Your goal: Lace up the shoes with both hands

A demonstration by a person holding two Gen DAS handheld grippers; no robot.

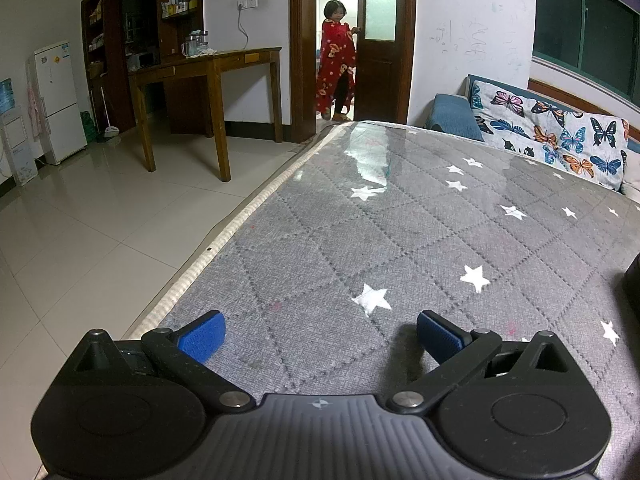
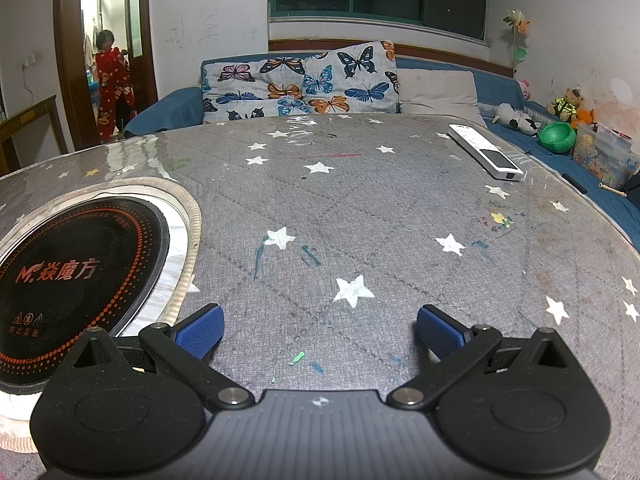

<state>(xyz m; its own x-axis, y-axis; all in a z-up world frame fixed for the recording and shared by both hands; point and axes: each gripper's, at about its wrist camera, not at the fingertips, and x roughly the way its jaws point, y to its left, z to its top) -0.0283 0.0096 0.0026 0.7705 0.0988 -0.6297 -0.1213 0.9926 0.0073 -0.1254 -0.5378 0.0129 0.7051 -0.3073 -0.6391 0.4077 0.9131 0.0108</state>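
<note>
No shoe and no lace show in either view. My left gripper is open and empty, its blue pads spread wide just above the grey star-patterned table cover, near the table's left edge. My right gripper is also open and empty, its blue pads spread wide over the same grey cover. A dark shape at the right edge of the left wrist view is cut off and I cannot tell what it is.
A round black induction cooktop is set into the table to the left of my right gripper. A white remote lies at the far right of the table. A blue sofa with a butterfly cushion stands behind. A child in red stands in the doorway.
</note>
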